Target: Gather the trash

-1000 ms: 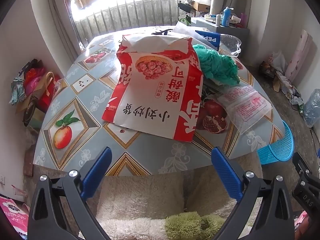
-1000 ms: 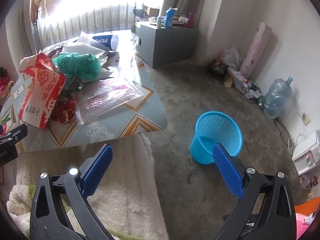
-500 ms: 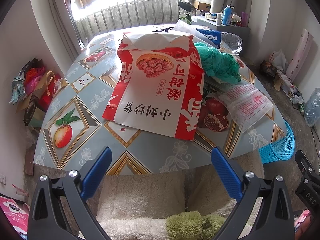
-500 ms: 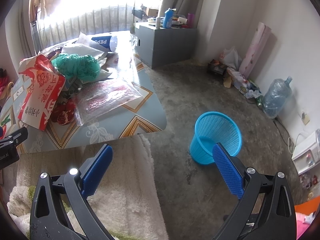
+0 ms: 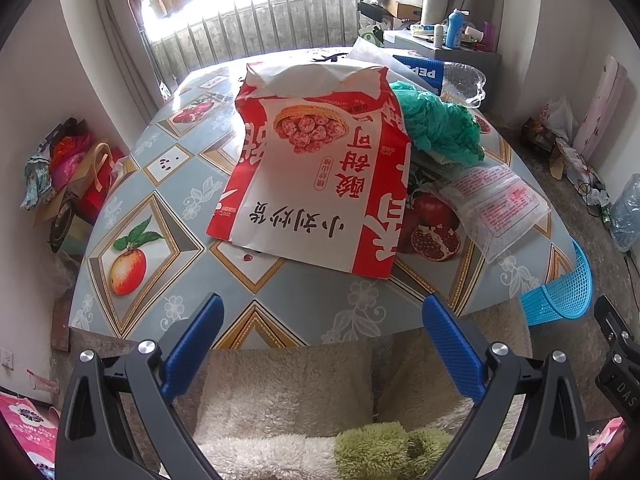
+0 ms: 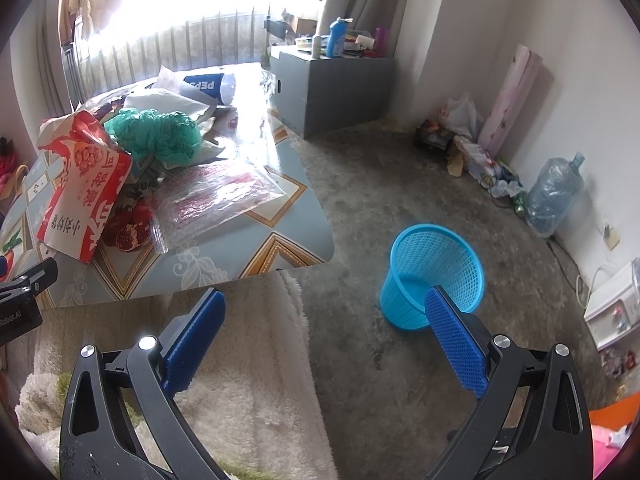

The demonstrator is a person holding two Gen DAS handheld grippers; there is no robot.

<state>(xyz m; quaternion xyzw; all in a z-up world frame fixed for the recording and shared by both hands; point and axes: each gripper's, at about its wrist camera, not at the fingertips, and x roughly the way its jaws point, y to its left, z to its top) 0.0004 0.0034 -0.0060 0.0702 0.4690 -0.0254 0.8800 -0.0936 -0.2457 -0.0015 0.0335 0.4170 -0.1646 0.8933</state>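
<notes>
A red and white paper snack bag (image 5: 316, 176) lies on the table (image 5: 168, 200), with a crumpled green plastic bag (image 5: 440, 124), a clear printed plastic bag (image 5: 496, 204) and a Pepsi bottle (image 5: 440, 72) to its right. My left gripper (image 5: 320, 320) is open and empty, just short of the table's near edge. The same trash shows in the right wrist view: snack bag (image 6: 80, 196), green bag (image 6: 160, 136), clear bag (image 6: 224, 196). My right gripper (image 6: 324, 316) is open and empty, over the floor beside a blue mesh bin (image 6: 432, 272).
A fluffy beige blanket (image 5: 288, 396) lies below both grippers. A grey cabinet (image 6: 332, 88) stands behind the table. A water jug (image 6: 552, 196) and floor clutter line the right wall. Bags are piled at the left wall (image 5: 68, 176).
Both grippers stay open. The left view has shifted slightly nearer to the table; the right view is almost unchanged.
</notes>
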